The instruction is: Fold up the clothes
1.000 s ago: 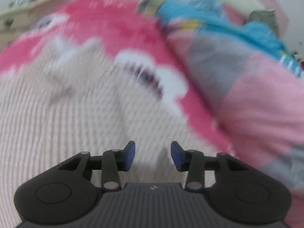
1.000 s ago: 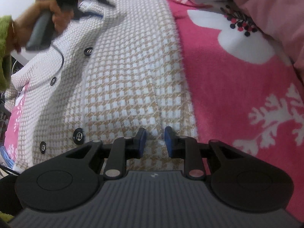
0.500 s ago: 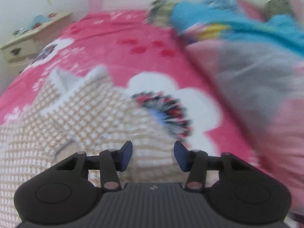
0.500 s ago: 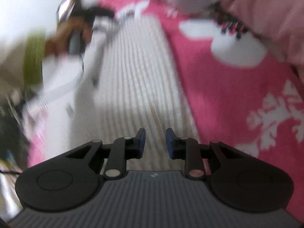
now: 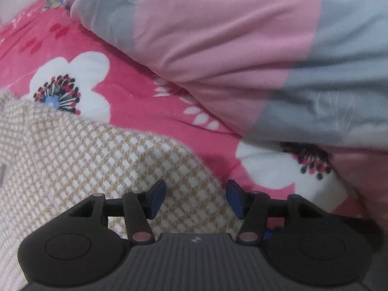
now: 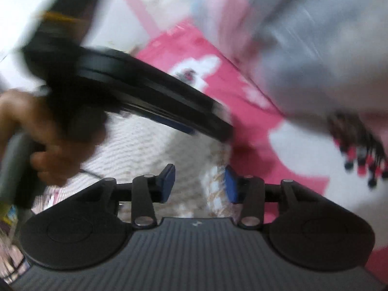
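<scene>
Fabric fills the lower left of my left wrist view: the beige-and-white checked jacket (image 5: 80, 160) lies on the pink flowered bed sheet (image 5: 135, 97), its rounded edge curving from the left side of the frame down to the bottom centre. My left gripper (image 5: 195, 197) sits at the bottom middle, right over that edge; its jaws have just been opening and now stand apart, with jacket cloth showing in the gap but neither blue pad (image 5: 157, 197) pressing on it, so it grips nothing. The left pad is over the jacket, the right pad over the spot where the jacket's edge meets the sheet. A pink and grey quilt (image 5: 242, 36) is heaped across the upper right of that frame, well beyond the jacket. My right wrist view is badly blurred. There the jacket (image 6: 150, 145) shows as a pale patch in the centre, reaching down between the fingers of my right gripper (image 6: 200, 184) at the bottom middle. Those jaws too have just been opening and stand apart, and the cloth between them lies loose, not clamped. My left hand (image 6: 46, 143) is at the left of this frame, wrapped around the handle of the left gripper (image 6: 150, 97), whose dark body slants across the upper middle above the jacket. The sheet (image 6: 252, 126) and quilt (image 6: 315, 48) fill the right side.
</scene>
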Demonstrator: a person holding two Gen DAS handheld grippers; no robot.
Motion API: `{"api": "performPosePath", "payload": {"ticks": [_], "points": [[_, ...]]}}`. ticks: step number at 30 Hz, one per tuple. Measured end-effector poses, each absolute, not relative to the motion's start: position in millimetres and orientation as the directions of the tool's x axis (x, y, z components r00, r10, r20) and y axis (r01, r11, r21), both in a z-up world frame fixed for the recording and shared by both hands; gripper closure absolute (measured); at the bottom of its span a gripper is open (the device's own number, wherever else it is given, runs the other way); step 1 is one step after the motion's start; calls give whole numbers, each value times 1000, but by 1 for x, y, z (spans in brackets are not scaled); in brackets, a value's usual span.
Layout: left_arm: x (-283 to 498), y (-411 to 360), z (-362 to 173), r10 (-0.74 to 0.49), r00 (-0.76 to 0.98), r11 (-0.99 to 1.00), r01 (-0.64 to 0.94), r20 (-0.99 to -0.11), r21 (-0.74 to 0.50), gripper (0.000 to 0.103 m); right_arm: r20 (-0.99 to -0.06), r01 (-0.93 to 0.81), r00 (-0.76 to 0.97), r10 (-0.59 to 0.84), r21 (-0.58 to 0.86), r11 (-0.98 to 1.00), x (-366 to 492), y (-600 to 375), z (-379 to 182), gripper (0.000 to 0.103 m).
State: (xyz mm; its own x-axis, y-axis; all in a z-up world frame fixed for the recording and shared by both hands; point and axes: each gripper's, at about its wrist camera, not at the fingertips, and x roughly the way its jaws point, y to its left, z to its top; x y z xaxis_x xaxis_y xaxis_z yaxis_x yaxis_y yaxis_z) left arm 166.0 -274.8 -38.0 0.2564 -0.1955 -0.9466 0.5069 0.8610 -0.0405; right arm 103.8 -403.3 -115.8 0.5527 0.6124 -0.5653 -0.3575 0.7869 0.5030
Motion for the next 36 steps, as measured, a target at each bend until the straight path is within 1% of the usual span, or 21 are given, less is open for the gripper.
{"api": "performPosePath", "payload": {"ticks": [1,3,4,5,7,10,12,13,15,18,21,23,24,25,26,27,29,30,33,34,36], "points": [[168,-271,-41,-184,258,863,505,-948,-31,47,-558,-395,559,614,471,788,97,-398,-110,61],[172,-262,-48,-169,260,870,492,-951,-21,56,-545,-465,564,621,412,784,84,-387,-102,61],[173,-254,-50,-168,260,878,478,-951,-24,76,-537,-499,561,629,387,775,77,-380,-98,60],[174,-248,-50,-177,259,888,458,-949,-41,84,-534,-519,559,635,372,770,73,-377,-96,60],[173,-233,-45,-214,269,906,414,-939,-88,88,-516,-553,554,653,359,752,66,-375,-90,60],[165,-214,-37,-253,296,912,391,-921,-125,88,-456,-523,570,683,440,730,63,-404,-83,60],[159,-203,-33,-269,313,914,382,-911,-139,88,-429,-439,610,666,517,735,68,-432,-86,60],[156,-198,-31,-280,322,915,375,-905,-150,88,-430,-397,628,649,540,742,73,-442,-89,59],[151,-189,-28,-291,333,918,363,-897,-163,88,-467,-337,639,612,544,768,86,-451,-99,59],[147,-181,-27,-296,342,921,351,-892,-171,89,-513,-364,611,603,493,790,107,-433,-112,60],[143,-178,-26,-300,359,921,349,-884,-171,89,-526,-422,561,640,483,767,136,-407,-122,64],[141,-175,-25,-302,367,922,348,-880,-171,89,-532,-455,487,693,523,721,153,-391,-132,67],[140,-175,-25,-299,369,922,350,-880,-166,89,-549,-444,489,678,513,735,155,-388,-135,73],[139,-175,-26,-290,368,922,356,-883,-155,89,-565,-432,491,663,502,749,157,-384,-138,91],[138,-176,-28,-281,366,921,361,-887,-143,90,-582,-421,493,647,492,762,159,-380,-140,96],[138,-176,-30,-275,362,920,368,-891,-134,90,-594,-404,496,633,488,774,162,-378,-143,97],[139,-177,-38,-266,353,918,376,-897,-124,90,-557,-246,517,650,630,736,172,-407,-148,97],[141,-179,-45,-258,343,920,373,-903,-121,90,-568,-219,508,648,642,735,175,-411,-153,97],[152,-188,-66,-254,309,921,367,-917,-132,87,-609,-265,503,614,568,780,173,-400,-160,97],[156,-190,-70,-262,306,921,362,-915,-142,85,-599,-264,498,627,584,768,176,-403,-160,97],[163,-194,-74,-288,305,923,342,-908,-178,76,-591,-257,486,644,607,752,175,-412,-155,92]]}}
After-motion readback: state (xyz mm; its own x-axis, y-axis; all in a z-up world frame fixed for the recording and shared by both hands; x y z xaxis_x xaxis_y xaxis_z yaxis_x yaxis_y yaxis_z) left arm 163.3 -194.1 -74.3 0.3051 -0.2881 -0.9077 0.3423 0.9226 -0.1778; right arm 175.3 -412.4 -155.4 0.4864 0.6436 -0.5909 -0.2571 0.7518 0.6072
